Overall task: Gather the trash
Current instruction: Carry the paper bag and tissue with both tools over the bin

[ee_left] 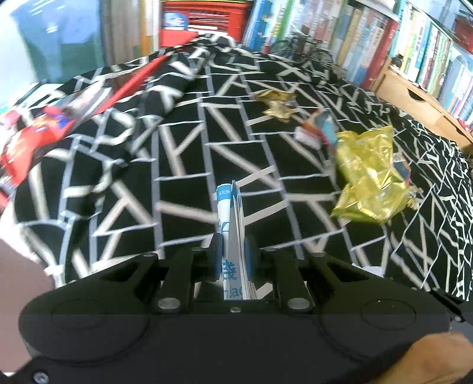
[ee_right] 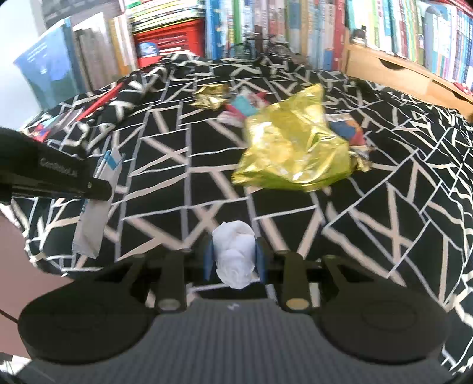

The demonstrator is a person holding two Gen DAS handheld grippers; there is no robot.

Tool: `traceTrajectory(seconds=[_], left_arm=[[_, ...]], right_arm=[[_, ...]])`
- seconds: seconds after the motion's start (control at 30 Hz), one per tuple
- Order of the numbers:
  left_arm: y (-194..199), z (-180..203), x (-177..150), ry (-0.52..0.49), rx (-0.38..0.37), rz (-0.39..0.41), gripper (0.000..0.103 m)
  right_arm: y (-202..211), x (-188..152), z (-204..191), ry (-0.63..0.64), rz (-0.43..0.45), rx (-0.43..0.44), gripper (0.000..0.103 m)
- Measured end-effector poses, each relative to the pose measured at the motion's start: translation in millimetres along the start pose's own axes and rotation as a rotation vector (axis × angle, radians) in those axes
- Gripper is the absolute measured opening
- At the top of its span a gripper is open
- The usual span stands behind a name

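Observation:
My left gripper (ee_left: 232,251) is shut on a folded white-and-blue paper bag (ee_left: 232,218) that sticks up between its pads. The same bag (ee_right: 94,212) hangs from the left gripper body (ee_right: 53,174) at the left of the right wrist view. My right gripper (ee_right: 235,257) is shut on a crumpled white tissue (ee_right: 235,254). A large crumpled gold foil bag (ee_right: 295,144) (ee_left: 369,174) lies on the black-and-white patterned cloth (ee_right: 207,183) ahead. Farther back lie a small gold wrapper (ee_left: 278,103) (ee_right: 211,96) and a red-and-teal wrapper (ee_left: 317,127) (ee_right: 246,106).
A red snack packet (ee_left: 32,138) lies at the cloth's left edge. A blue-and-red wrapper (ee_right: 347,130) peeks out behind the gold bag. Bookshelves (ee_right: 295,26) and a wooden drawer unit (ee_right: 393,73) stand behind. A red box (ee_left: 204,20) is at the back.

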State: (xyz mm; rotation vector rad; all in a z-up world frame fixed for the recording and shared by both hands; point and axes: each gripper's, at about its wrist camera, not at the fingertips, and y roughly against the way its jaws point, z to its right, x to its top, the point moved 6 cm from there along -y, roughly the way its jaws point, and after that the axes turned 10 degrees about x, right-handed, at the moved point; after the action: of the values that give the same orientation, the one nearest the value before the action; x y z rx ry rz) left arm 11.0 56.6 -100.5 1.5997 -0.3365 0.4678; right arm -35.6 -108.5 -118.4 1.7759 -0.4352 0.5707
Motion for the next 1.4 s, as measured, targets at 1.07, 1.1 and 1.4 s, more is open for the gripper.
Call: traceTrajectory(seconds=[1.07, 1.1, 1.4], left_arm=[[40.5, -161.3, -177.2, 0.07, 0.048, -0.127, 0.017], [39.6, -162.7, -180.5, 0.07, 0.048, -0.131, 0.017], [26.0, -166.3, -196.2, 0.088, 0.052, -0.161, 0.02]], right_arm=[[27.3, -114.2, -160.0, 0.186, -0.078, 0.1, 0.035], [27.3, -114.9, -161.9, 0.191, -0.077, 0.102, 0.035], [19.0, -126.1, -168.0, 0.227, -0.11, 0.143, 0.035]])
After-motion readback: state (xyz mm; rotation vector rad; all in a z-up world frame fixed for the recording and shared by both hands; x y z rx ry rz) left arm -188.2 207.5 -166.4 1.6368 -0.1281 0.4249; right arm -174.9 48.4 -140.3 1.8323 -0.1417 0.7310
